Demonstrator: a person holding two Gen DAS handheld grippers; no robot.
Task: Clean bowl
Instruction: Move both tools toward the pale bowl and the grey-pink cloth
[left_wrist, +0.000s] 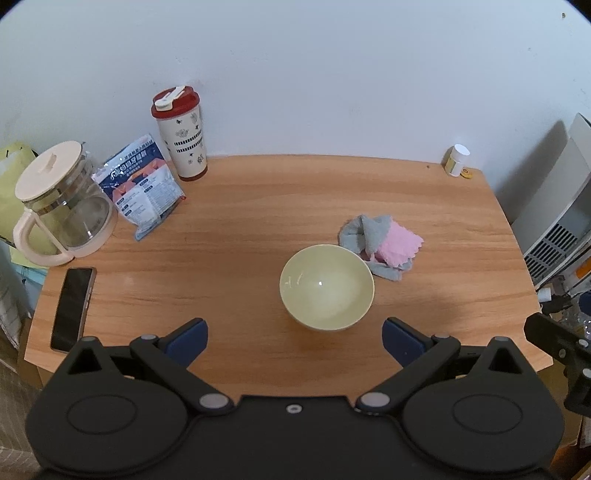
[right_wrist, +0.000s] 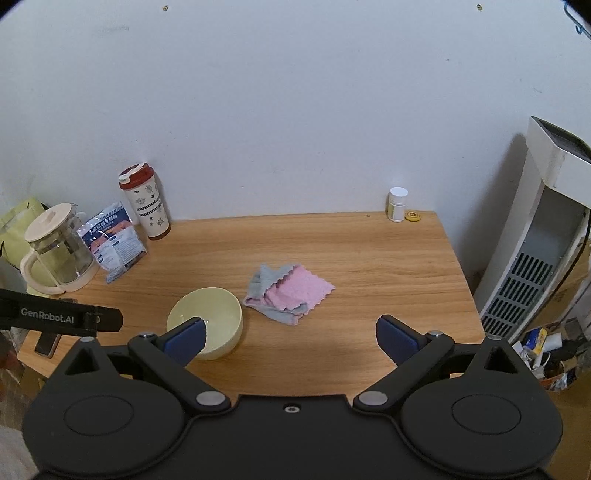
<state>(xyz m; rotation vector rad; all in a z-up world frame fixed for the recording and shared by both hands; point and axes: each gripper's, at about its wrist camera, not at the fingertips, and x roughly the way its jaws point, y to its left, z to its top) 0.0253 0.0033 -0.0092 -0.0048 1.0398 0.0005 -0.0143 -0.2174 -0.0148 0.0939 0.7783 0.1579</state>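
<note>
Closest in, the left hand-held gripper (left_wrist: 294, 338) hangs over the near edge of the table (left_wrist: 240, 206) with its blue pads spread wide and nothing between them, lined up squarely on the bowl (left_wrist: 327, 287), which looks like a setup to steady it. The right hand-held gripper (right_wrist: 290, 336) is just as wide apart and empty, aimed further right, toward the cloth (right_wrist: 290, 293). The pale yellow bowl sits upright a little in from the near edge, and the crumpled pink and grey cloth lies just beyond it, touching or nearly touching its rim, handy for wiping. Nothing is grasped yet, so the cleaning appears not to have begun. Far back, the tumbler (left_wrist: 181, 133), the packet (left_wrist: 142, 188) and the glass jug (left_wrist: 61, 206) stand along the wall, well apart from the work.
</note>
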